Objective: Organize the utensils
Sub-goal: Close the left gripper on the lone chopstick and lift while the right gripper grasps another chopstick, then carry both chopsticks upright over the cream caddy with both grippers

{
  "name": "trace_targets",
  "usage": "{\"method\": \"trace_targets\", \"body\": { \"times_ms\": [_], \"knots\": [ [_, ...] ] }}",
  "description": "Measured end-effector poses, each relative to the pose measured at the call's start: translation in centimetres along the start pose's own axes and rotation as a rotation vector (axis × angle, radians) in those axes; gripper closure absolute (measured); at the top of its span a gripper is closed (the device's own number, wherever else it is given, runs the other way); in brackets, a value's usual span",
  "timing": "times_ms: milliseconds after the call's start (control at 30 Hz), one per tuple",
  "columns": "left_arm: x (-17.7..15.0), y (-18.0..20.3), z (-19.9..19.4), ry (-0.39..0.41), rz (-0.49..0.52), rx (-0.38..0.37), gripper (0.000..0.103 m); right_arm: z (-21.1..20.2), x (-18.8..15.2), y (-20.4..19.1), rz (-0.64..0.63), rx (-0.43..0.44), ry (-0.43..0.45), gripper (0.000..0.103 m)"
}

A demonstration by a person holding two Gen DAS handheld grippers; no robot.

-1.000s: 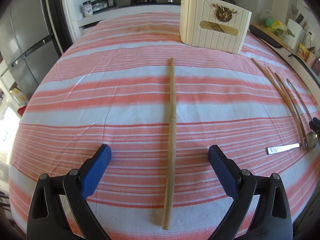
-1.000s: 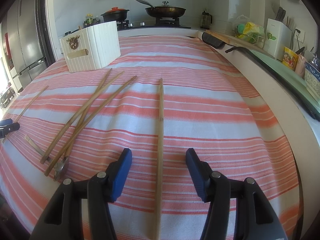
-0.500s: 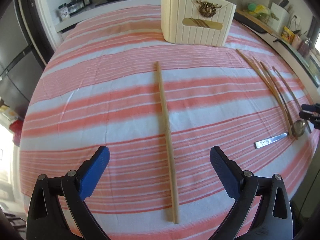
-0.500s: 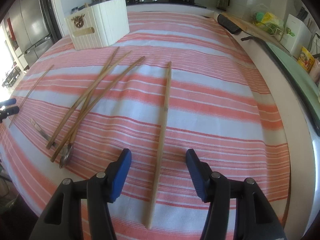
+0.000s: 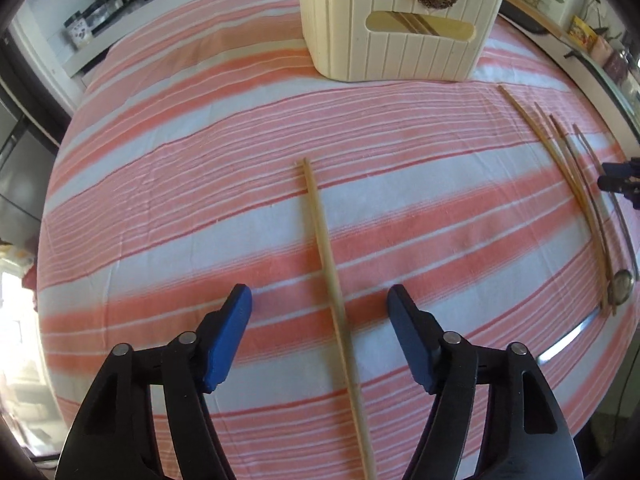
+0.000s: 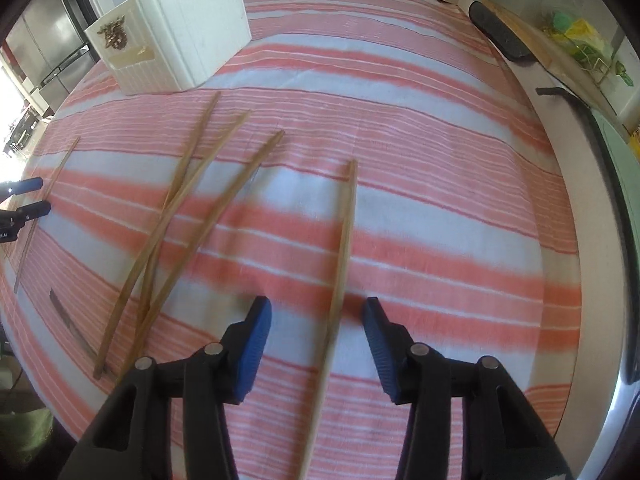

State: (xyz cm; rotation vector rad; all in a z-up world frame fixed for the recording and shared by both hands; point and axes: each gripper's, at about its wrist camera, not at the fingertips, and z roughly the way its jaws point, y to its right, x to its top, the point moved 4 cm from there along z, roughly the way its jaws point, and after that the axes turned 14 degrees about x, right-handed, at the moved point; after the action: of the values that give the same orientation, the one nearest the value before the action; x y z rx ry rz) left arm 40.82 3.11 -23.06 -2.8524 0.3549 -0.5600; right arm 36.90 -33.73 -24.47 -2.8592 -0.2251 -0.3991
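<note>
We lose both chopstick [image 5: 334, 300] [image 6: 340, 264] near ends under frame bottoms; spoon [image 5: 622, 282] handle cut off at edge; holder [image 5: 400, 20] top cropped.

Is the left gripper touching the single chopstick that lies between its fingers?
Apart. In the left wrist view the left gripper is open, and striped cloth shows on both sides between its blue fingers and the chopstick.
</note>
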Motion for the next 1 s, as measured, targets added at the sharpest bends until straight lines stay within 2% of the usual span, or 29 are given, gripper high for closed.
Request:
{"method": "trace_targets", "body": {
  "times_ms": [33,67,100,133,167,267,333,733,867,1000],
  "knots": [
    [0.3,0.1,0.1,-0.006,-0.004,-0.003,0.042,0.2,0.7,0.1,0.004,-0.003,-0.003,0.063],
    [0.6,0.0,0.1,-0.008,-0.011,-0.003,0.054,0.3,1.3,0.2,0.01,-0.003,-0.002,0.07],
    [0.7,-0.1,0.0,-0.006,-0.016,0.009,0.062,0.5,1.9,0.3,0.018,-0.003,-0.002,0.082],
    [0.8,0.0,-0.2,-0.003,-0.012,0.011,0.088,0.5,2.3,0.4,0.022,-0.005,-0.002,0.09],
    [0.8,0.2,-0.2,-0.007,-0.01,-0.007,0.097,0.6,2.6,0.4,0.026,-0.006,-0.003,0.096],
    [0.6,0.2,-0.6,0.021,-0.014,0.026,0.098,0.4,3.1,0.2,0.033,-0.011,0.016,0.097],
    [0.3,-0.1,-1.6,0.055,-0.038,0.022,0.098,-0.6,2.9,0.0,0.034,0.004,0.059,0.097],
    [-1.4,-4.4,-16.1,0.411,-0.202,-0.072,0.098,-13.6,1.2,-5.7,-0.085,0.067,0.386,0.097],
    [-1.2,-5.1,-18.8,0.493,-0.231,-0.084,0.098,-16.5,0.7,-7.5,-0.129,0.068,0.481,0.097],
    [-0.7,-5.4,-20.5,0.541,-0.268,-0.09,0.098,-18.2,1.1,-9.4,-0.169,0.049,0.572,0.097]
  ]
}}
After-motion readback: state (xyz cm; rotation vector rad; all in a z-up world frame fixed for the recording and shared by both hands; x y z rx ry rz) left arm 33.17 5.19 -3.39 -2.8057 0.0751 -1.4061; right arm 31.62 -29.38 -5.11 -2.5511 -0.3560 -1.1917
